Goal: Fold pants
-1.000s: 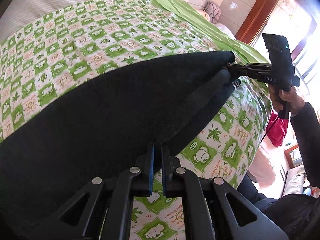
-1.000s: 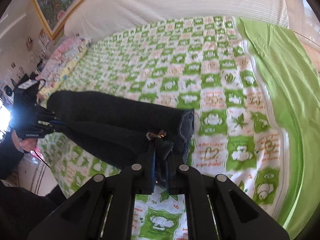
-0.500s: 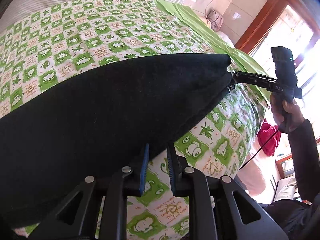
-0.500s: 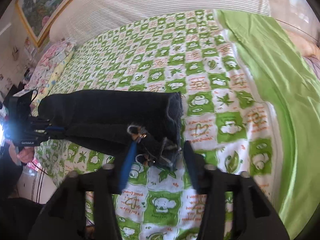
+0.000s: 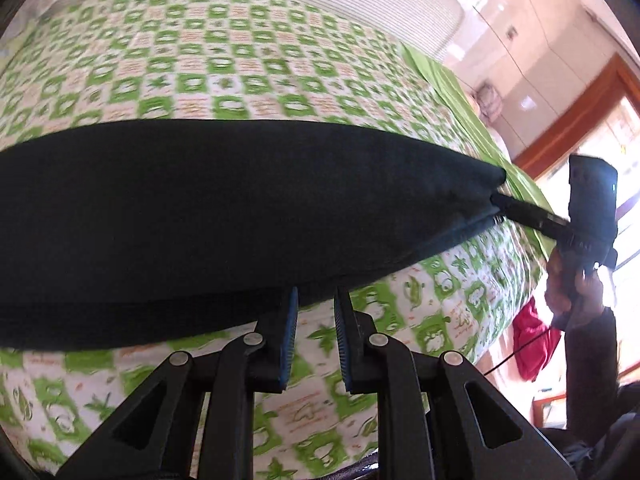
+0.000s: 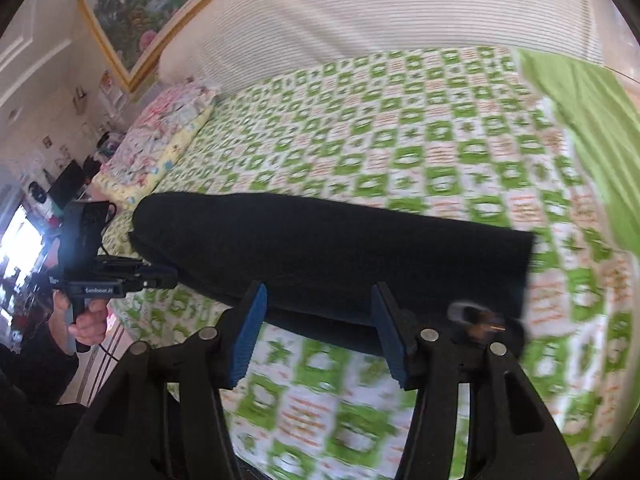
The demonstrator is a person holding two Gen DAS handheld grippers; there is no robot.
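Note:
Black pants (image 5: 224, 208) lie flat in a long band across the green-and-white checked bedspread (image 5: 224, 64). They also show in the right wrist view (image 6: 340, 248). My left gripper (image 5: 315, 300) is open, its fingertips at the near edge of the pants, holding nothing. My right gripper (image 6: 320, 300) is open wide at the pants' near edge, empty. The waist end with a metal clasp (image 6: 480, 318) lies just right of it. The right gripper also shows in the left wrist view (image 5: 520, 210), at the pants' far end.
A striped white headboard (image 6: 380, 12) backs the bed. A floral pillow (image 6: 160, 136) lies at the bed's left. A plain green sheet (image 6: 592, 104) covers the right side. A red cloth (image 5: 532, 340) lies off the bed's edge.
Both grippers have let go of the pants and opened. The right one has opened wider and shifted left of the waist clasp. The pants now lie flat on the bed.

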